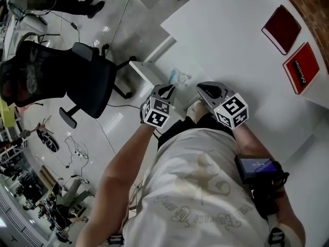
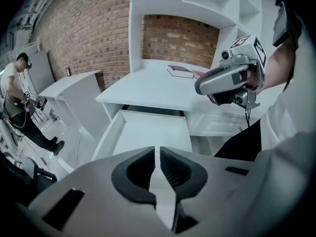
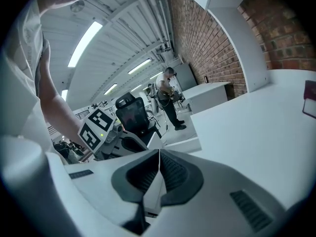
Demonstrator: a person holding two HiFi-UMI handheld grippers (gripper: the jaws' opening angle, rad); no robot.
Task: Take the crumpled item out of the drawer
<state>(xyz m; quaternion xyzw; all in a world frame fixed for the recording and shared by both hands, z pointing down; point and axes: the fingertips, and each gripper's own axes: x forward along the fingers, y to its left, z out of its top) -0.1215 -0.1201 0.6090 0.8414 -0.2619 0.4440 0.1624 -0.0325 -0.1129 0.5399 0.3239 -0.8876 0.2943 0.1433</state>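
We are holding both grippers side by side over the open drawer [image 2: 111,130], which is sticking out from under the white tabletop [image 1: 231,50]. The left gripper [image 1: 167,88] is keeping its fingers [image 2: 140,171] pressed together with nothing between them. The right gripper [image 1: 204,90] is closing its fingers [image 3: 175,174] on nothing too. The crumpled item [image 1: 178,77], pale and bluish, is lying just past the left gripper's tips, in the drawer as far as we can tell. Two red books [image 1: 281,27] are lying on the tabletop, well apart from the grippers. A black chair [image 1: 77,76] is standing to our left.
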